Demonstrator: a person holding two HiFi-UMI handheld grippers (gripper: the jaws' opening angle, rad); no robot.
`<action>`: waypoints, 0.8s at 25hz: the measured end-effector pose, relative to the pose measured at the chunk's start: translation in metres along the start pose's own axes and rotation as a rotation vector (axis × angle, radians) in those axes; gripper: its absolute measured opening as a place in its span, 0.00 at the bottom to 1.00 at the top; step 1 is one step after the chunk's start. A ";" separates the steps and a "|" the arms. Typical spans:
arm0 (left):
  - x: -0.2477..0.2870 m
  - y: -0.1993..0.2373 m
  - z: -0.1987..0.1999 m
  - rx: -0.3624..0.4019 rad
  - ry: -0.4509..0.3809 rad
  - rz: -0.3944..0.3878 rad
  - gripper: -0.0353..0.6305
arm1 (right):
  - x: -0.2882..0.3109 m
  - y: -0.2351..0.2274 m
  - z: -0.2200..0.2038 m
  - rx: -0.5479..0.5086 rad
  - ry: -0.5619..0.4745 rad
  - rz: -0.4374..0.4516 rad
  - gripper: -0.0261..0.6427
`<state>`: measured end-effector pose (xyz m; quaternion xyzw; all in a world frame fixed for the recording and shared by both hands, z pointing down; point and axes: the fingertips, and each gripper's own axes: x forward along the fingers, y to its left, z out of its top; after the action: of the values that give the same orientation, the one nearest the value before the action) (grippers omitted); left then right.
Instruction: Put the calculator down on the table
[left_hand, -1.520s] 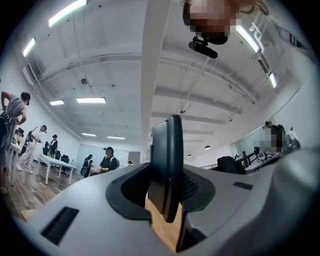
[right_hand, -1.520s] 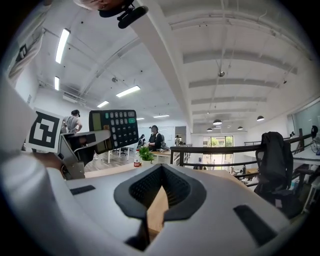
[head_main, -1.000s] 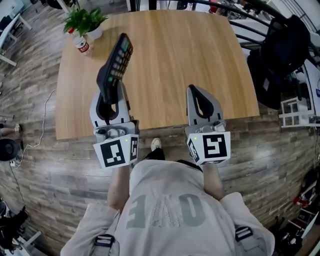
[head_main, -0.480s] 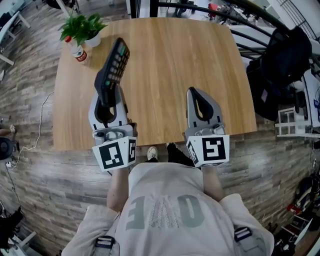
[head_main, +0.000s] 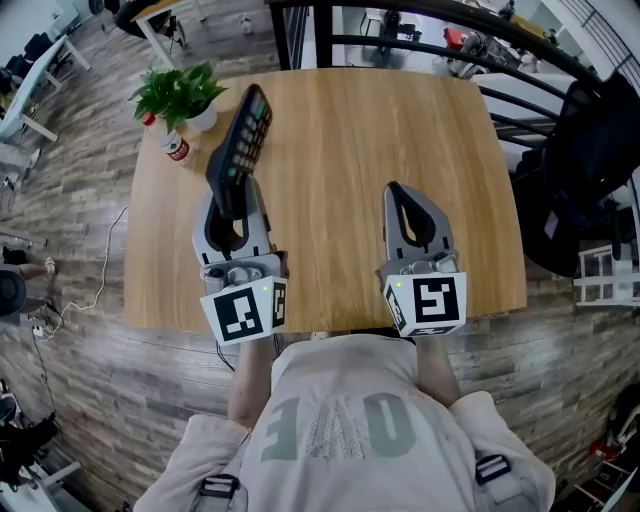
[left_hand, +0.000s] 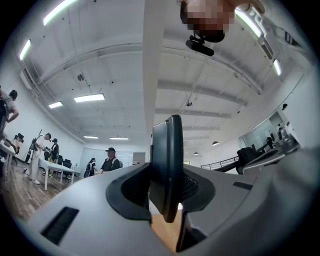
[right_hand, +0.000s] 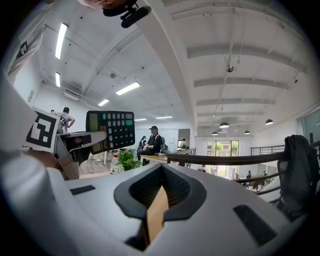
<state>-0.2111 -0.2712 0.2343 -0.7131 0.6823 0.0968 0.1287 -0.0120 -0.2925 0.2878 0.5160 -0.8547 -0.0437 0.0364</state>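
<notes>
A black calculator (head_main: 240, 145) with rows of keys and one green key sticks up and forward from my left gripper (head_main: 233, 190), which is shut on its lower end. It hangs above the left part of the wooden table (head_main: 350, 130). The left gripper view shows the calculator (left_hand: 167, 160) edge-on, clamped between the jaws of the left gripper (left_hand: 167, 200). My right gripper (head_main: 397, 190) is over the table's near right part, shut with nothing in it. From the right gripper (right_hand: 159, 200) view, the calculator (right_hand: 111, 130) shows its key face at the left.
A potted green plant (head_main: 182, 92) and a small red-labelled bottle (head_main: 174, 147) stand at the table's far left corner. A dark railing (head_main: 480, 30) runs behind the table. A black bag on a chair (head_main: 590, 165) sits to the right. People stand far off in the room.
Both grippers have moved forward over the table, and the table's near edge now lies close to the person's body. The calculator stays in the left gripper.
</notes>
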 end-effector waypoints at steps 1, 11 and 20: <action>0.004 -0.004 -0.002 0.005 0.005 -0.008 0.22 | 0.004 -0.006 0.000 0.000 -0.002 -0.008 0.07; 0.048 -0.042 -0.057 0.190 0.308 -0.239 0.22 | 0.029 -0.034 -0.020 0.002 0.055 -0.016 0.07; 0.067 -0.091 -0.119 0.247 0.558 -0.611 0.22 | 0.030 -0.056 -0.048 0.007 0.127 -0.036 0.07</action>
<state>-0.1215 -0.3688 0.3306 -0.8604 0.4550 -0.2246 0.0465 0.0283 -0.3469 0.3300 0.5333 -0.8413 -0.0084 0.0879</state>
